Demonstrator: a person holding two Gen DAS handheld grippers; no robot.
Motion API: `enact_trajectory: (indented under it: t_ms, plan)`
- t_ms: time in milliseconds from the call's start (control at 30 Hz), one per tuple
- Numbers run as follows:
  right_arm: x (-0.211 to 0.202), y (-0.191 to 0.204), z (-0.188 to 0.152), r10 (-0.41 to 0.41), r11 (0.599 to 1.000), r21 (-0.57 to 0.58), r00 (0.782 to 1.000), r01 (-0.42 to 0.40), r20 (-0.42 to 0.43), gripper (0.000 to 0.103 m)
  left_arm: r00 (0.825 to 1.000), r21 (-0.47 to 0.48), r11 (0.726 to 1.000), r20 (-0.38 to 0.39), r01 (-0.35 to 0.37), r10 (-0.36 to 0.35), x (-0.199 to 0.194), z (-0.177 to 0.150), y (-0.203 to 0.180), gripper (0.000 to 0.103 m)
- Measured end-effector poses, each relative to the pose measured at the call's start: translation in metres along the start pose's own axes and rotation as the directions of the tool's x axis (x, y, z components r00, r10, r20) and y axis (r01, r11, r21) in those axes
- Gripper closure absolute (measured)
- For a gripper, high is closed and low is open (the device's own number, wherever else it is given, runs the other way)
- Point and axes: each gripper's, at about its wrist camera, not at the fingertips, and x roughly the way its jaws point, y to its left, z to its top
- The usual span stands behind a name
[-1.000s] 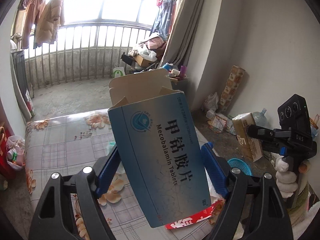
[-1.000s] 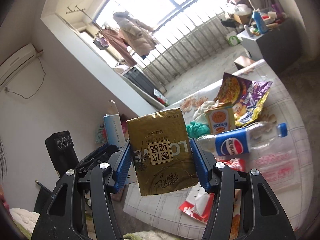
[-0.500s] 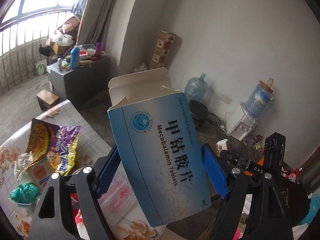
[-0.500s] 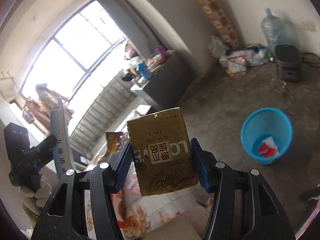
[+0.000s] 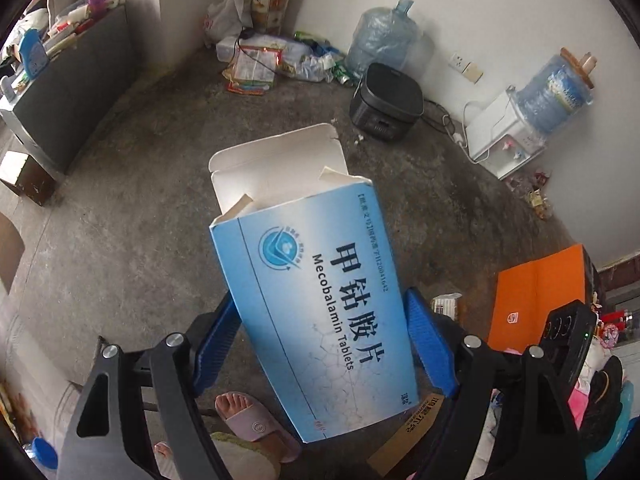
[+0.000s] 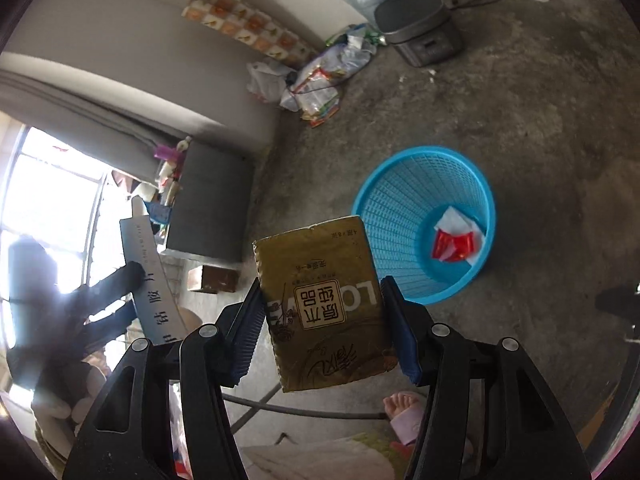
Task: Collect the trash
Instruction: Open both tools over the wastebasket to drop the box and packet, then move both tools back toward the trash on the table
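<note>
**Operator:** Two pieces of trash in hand at once. My left gripper (image 5: 320,344) is clamped across the flat sides of the blue medicine box (image 5: 316,304), top flap hanging open, and it points steeply down at bare concrete floor (image 5: 140,200). My right gripper (image 6: 322,336) is pinched on the gold tissue pack (image 6: 324,304), pads against both long edges.

**Spotter:** Where's the bin from each?

**Operator:** From the right gripper, the blue basket (image 6: 400,200) sits just ahead and off to its right side, mouth wide open, with a red and white wrapper (image 6: 456,240) at the bottom. From the left gripper I can't see the basket at all; only the floor, a black cooker (image 5: 386,100) far ahead and an orange box (image 5: 536,296) off to its right.

**Spotter:** So right goes first?

**Operator:** That's my call. I'd bring the tissue pack over the middle of the rim before letting the jaws part; it's light and flat, so released at the edge it could glance off the rim and land outside.

**Spotter:** And the box?

**Operator:** It's bigger, with that loose flap. I'd swing the left gripper across until the basket shows under the box, then drop it end-first so the flap doesn't catch the rim. There's a foot in a pink slipper (image 5: 256,428) close below the left gripper, so I'd keep clear of it.
</note>
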Motion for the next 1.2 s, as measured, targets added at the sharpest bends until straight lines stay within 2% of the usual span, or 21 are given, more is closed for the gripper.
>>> enact_trajectory:
  t_ms: [133, 200, 233, 267, 400, 500, 600, 733, 900, 1000, 1067, 1133, 1200]
  plan:
    - [0.028, -0.026, 0.026, -0.049, 0.997, 0.055, 0.999, 0.05, -0.008, 0.047, 0.999, -0.029, 1.0, -0.047, 0.006, -0.008, 0.067, 0.025, -0.009, 0.024]
    - [0.041, -0.033, 0.035, -0.087, 0.993, 0.075, 0.996, 0.087, -0.01, 0.039, 0.997, -0.046, 0.999, -0.065, 0.025, -0.028, 0.091, 0.033, -0.011, 0.022]
    - [0.048, -0.035, 0.039, -0.109, 0.992, 0.069, 0.994, 0.109, -0.006, 0.031, 0.997, -0.054, 0.998, -0.074, 0.034, -0.038, 0.1, 0.036, -0.014, 0.018]
    - [0.054, -0.036, 0.042, -0.132, 0.99, 0.058, 0.991, 0.132, -0.002, 0.031, 0.996, -0.057, 0.998, -0.079, 0.035, -0.04, 0.108, 0.038, -0.015, 0.017]
    - [0.069, -0.045, 0.049, -0.193, 0.98, 0.039, 0.981, 0.194, -0.023, 0.031, 0.998, -0.076, 0.996, -0.047, 0.037, -0.04, 0.11, 0.038, -0.013, 0.017]
    - [0.061, -0.047, 0.044, -0.182, 0.982, 0.045, 0.983, 0.182, 0.002, 0.031, 0.999, -0.048, 0.998, -0.025, 0.032, -0.034, 0.095, 0.038, -0.008, 0.017]
    - [0.049, -0.044, 0.039, -0.184, 0.983, 0.027, 0.981, 0.183, 0.052, 0.031, 1.0, 0.036, 0.999, 0.017, -0.01, 0.009, 0.061, 0.039, -0.004, 0.017]
    - [0.025, -0.025, 0.028, -0.183, 0.982, -0.025, 0.974, 0.188, 0.132, 0.031, 0.994, 0.139, 0.99, 0.11, -0.036, 0.021, -0.017, 0.033, 0.01, 0.017]
    - [-0.002, 0.025, 0.006, -0.09, 0.978, -0.168, 0.98, 0.121, 0.179, 0.031, 0.98, 0.144, 0.989, 0.198, -0.042, 0.013, -0.138, -0.011, 0.055, 0.017]
    - [-0.019, 0.068, -0.018, -0.003, 0.944, -0.325, 0.983, 0.064, 0.185, 0.03, 0.951, 0.09, 0.994, 0.307, -0.061, 0.03, -0.215, -0.063, 0.088, 0.017]
    - [-0.029, 0.094, -0.04, 0.081, 0.903, -0.43, 0.986, -0.011, 0.145, 0.03, 0.926, 0.028, 0.996, 0.372, -0.086, 0.07, -0.256, -0.105, 0.111, 0.017]
    - [-0.038, 0.117, -0.068, 0.196, 0.84, -0.524, 0.979, -0.14, 0.052, 0.03, 0.894, -0.038, 0.992, 0.429, -0.124, 0.129, -0.288, -0.155, 0.133, 0.017]
    - [-0.046, 0.137, -0.1, 0.278, 0.76, -0.598, 0.959, -0.255, -0.055, 0.03, 0.857, -0.122, 0.978, 0.472, -0.17, 0.208, -0.309, -0.204, 0.152, 0.017]
